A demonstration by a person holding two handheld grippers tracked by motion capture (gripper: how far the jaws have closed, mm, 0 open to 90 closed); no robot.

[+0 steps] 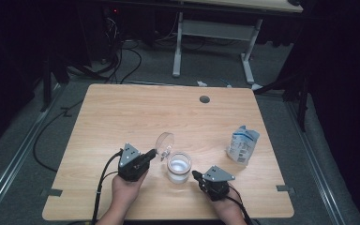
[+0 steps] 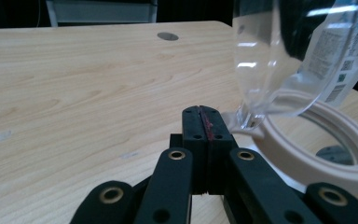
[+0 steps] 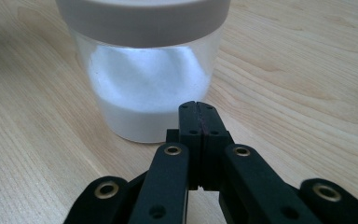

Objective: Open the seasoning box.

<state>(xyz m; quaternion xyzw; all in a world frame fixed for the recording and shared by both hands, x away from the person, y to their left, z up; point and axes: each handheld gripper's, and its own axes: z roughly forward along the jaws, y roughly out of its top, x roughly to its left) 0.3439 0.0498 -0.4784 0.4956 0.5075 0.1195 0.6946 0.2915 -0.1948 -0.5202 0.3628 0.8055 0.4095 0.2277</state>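
Observation:
A clear jar (image 1: 178,168) with a white rim (image 2: 307,154) stands near the table's front middle, holding white powder (image 3: 149,88). Its clear hinged lid (image 1: 164,142) is flipped up on the far left side. My left gripper (image 1: 152,153) is shut with nothing between its pads, and its tips (image 2: 204,114) sit just beside the lid's hinge (image 2: 249,122). To the right of the jar, my right gripper (image 1: 196,176) is also shut and empty. Its tips (image 3: 199,109) point at the jar's lower wall from very close; I cannot tell if they touch it.
A white and blue refill pouch (image 1: 243,145) lies on the wooden table (image 1: 122,117) to the right of the jar, also seen behind the lid (image 2: 345,51). A round cable hole (image 1: 204,99) sits near the far edge. Another desk's legs (image 1: 178,51) stand beyond.

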